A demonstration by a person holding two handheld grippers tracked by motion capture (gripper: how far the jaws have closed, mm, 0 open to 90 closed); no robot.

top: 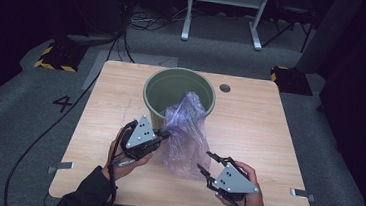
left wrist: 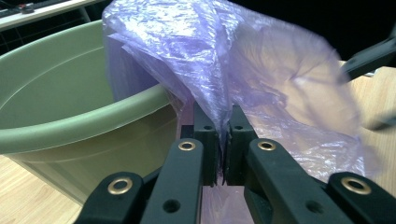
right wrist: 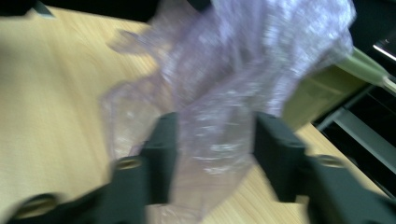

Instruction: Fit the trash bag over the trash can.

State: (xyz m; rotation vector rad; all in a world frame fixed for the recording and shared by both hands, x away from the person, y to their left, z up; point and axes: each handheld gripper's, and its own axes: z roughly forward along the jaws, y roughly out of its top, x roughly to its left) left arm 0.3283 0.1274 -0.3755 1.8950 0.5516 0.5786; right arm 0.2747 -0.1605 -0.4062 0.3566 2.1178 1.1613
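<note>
Standing on a pale wooden worktop (top: 268,140), item by item:

1. Bin (top: 179,95): green, round, upright, set toward the far middle of the worktop. Its mouth faces up, so a liner can be dropped in from above; it looks unlined as yet.

2. Bag (top: 186,133): thin, see-through purple plastic, crumpled. It leans against the near side of the bin, its top reaching up to the rim, the rest slumped on the worktop between the two hands. Judged to be the liner meant for the bin, kept close to the rim so it has little way to travel.

3. Left tool (top: 160,135): clamped tight on a fold of the bag, right beside the bin's wall; the left gripper view shows the film pinched between the two black pads (left wrist: 205,128). This hold seems to anchor one edge so the other side can be pulled open.

4. Right tool (top: 207,164): at the bag's near right corner, jaws parted. In the right gripper view, which is blurred, film lies between the pads (right wrist: 161,140), but they do not appear to press on it. Probably seeking a second edge to spread the mouth.

5. Floor (top: 20,104): grey carpet, with cables.
</note>
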